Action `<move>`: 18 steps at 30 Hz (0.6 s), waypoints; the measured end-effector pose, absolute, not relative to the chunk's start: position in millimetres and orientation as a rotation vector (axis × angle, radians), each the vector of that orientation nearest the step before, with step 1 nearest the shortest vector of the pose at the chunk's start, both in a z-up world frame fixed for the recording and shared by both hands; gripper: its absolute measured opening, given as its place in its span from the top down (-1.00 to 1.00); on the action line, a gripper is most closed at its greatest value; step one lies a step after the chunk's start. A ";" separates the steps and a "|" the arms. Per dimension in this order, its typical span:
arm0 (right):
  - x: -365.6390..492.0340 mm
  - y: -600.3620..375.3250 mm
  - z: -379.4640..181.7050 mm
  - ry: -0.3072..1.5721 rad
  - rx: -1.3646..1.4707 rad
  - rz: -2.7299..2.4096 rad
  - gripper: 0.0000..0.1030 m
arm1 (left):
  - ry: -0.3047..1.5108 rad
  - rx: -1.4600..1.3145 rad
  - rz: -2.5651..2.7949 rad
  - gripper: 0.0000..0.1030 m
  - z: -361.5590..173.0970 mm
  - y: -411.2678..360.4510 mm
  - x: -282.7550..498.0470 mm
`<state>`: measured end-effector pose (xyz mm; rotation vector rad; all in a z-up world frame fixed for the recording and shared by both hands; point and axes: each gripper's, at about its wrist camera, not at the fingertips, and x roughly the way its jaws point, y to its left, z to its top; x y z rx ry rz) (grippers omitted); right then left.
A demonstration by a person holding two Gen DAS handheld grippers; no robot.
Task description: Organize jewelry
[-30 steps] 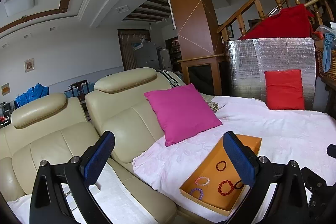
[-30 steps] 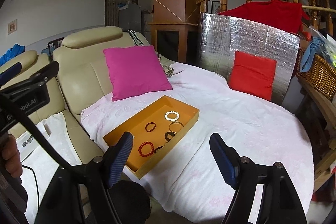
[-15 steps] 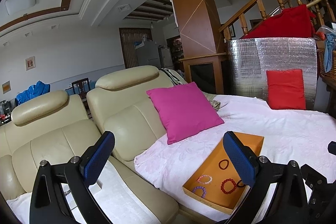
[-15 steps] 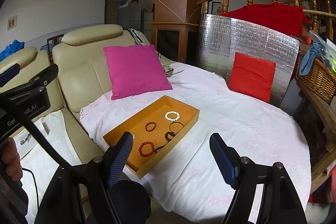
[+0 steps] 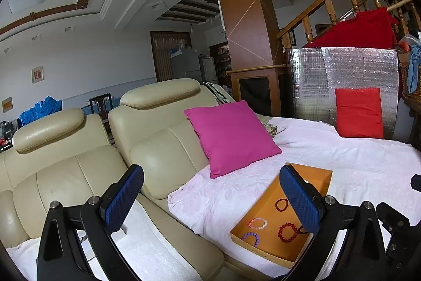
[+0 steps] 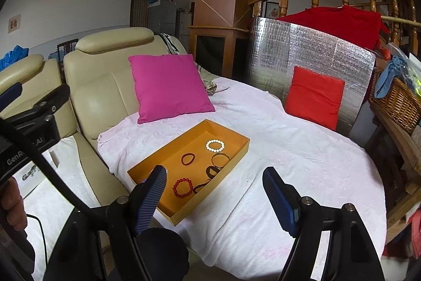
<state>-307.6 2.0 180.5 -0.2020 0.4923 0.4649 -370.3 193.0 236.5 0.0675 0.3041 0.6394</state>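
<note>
Several bracelets lie loose in the orange tray (image 6: 238,153), which sits on the white-covered worktop (image 6: 302,162) at the centre of the right wrist view and at lower right of the left wrist view. You have both claws spread wide and holding nothing: the left claw (image 5: 210,202) hangs over the sofa (image 5: 79,175) edge, left of the tray, and the right claw (image 6: 214,192) hovers above the tray's near end.

Expect the beaded pieces, such as the red bead bracelet (image 6: 183,187) and the white bead bracelet (image 6: 215,145), to be light and floppy; they probably sag and roll when lifted. Pinch across one side of the ring, beads between the pads, rather than trying to span the whole loop. The thin bangle (image 6: 220,159) looks rigid and smooth, so it may slip; grip its rim squarely. The dark pieces near the tray's right wall overlap, and you may drag a neighbour along. The tray itself looks like light card and could slide on the cloth.
</note>
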 end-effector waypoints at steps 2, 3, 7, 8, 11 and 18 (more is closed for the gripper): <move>-307.0 3.9 180.6 0.497 -0.201 0.465 -0.53 | 0.303 0.066 0.642 -0.99 236.5 194.1 -370.2; -306.8 5.1 180.5 0.499 -0.202 0.466 -0.53 | 0.304 0.065 0.643 -0.99 236.4 194.0 -369.7; -306.5 7.9 180.1 0.500 -0.208 0.468 -0.53 | 0.308 0.062 0.645 -0.99 235.0 196.0 -368.3; -305.7 8.7 180.0 0.500 -0.211 0.468 -0.53 | 0.310 0.061 0.644 -0.99 234.7 196.4 -367.8; -303.1 10.9 179.6 0.498 -0.219 0.466 -0.53 | 0.312 0.063 0.647 -0.99 234.4 196.8 -367.0; -284.3 11.6 177.4 0.510 -0.200 0.477 -0.53 | 0.330 0.065 0.635 -0.99 230.4 196.6 -351.3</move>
